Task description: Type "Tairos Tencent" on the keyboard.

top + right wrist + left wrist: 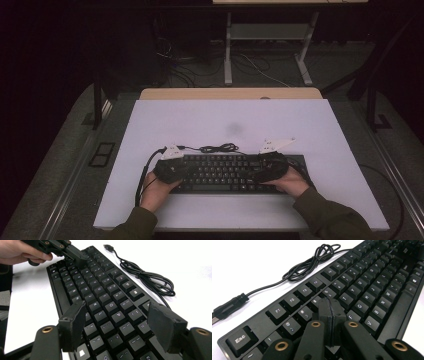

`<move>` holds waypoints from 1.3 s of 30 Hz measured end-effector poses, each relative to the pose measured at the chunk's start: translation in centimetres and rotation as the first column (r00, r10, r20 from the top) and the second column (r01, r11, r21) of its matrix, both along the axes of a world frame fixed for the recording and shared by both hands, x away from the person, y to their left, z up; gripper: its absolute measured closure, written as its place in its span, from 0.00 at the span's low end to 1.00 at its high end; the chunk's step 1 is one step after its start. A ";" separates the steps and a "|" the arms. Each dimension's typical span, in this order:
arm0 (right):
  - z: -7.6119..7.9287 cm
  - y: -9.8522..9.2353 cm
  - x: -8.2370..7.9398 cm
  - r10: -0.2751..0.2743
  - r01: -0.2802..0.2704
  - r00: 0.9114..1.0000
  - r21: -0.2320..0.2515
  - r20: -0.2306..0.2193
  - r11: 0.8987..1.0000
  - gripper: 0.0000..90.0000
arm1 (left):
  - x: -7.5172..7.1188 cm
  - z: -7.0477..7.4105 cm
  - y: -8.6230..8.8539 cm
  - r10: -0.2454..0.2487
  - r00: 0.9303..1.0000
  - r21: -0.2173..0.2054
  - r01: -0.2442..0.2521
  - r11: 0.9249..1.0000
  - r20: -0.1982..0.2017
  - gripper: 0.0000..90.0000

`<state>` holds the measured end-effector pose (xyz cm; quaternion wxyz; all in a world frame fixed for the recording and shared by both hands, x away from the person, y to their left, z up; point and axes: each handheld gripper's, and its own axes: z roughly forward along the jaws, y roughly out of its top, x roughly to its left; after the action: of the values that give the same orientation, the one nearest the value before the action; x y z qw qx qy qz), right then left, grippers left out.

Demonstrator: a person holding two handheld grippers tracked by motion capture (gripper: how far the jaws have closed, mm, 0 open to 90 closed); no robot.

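Two sleeved forearms come in from the near edge of the white table (150, 120), each hand carrying a tong over a black keyboard (220, 172) that lies flat toward the near side of the table, roughly centred. Its keys are dark with pale legends, Esc and the F-row plain in the left gripper view. A thin black cable (217, 148) trails off its far edge in a loose bundle and ends in a USB plug (227, 308) lying on the bare table.

Over the keyboard's left end the left gripper (331, 305) has its jaws pressed flat together with nothing between them, tips just above the number row; whether they touch a key I cannot tell. Over the other end the right gripper (120, 315) has its jaws spread wide, empty, above the punctuation keys. From above, both grippers hide the keyboard's outer ends, and the room beyond the table is too dark to read.
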<state>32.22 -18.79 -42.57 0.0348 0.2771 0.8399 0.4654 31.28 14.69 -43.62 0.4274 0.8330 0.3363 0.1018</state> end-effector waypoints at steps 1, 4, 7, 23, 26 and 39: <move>0.0 0.0 0.0 0.001 -0.001 1.000 -0.001 0.000 1.000 0.34 | 0.0 0.0 0.0 0.003 1.000 -0.004 -0.003 1.000 -0.001 0.97; 0.0 0.1 0.0 0.004 -0.004 1.000 -0.003 -0.002 1.000 0.34 | -0.1 0.1 0.1 0.000 1.000 -0.011 0.000 1.000 0.000 0.94; 0.0 0.2 0.0 0.002 -0.002 1.000 0.000 -0.002 1.000 0.35 | -0.2 0.2 0.2 0.000 1.000 -0.018 0.000 1.000 -0.003 0.91; 0.2 1.2 0.5 0.019 -0.020 1.000 -0.010 -0.014 1.000 0.42 | -0.8 0.3 0.3 0.004 1.000 -0.030 -0.004 1.000 -0.020 0.64; 0.1 1.6 0.6 0.029 -0.029 0.999 -0.016 -0.013 0.999 0.45 | -0.9 0.3 0.4 0.004 1.000 -0.028 -0.004 1.000 -0.023 0.59; 0.3 3.1 1.0 0.063 -0.063 0.998 -0.015 -0.009 0.998 0.63 | -1.3 0.3 1.0 0.032 0.999 -0.016 -0.032 0.999 -0.007 0.38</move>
<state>33.26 -15.64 -42.26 0.0187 0.2520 0.8519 0.4587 30.02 15.71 -43.32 0.4313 0.8244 0.3518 0.1029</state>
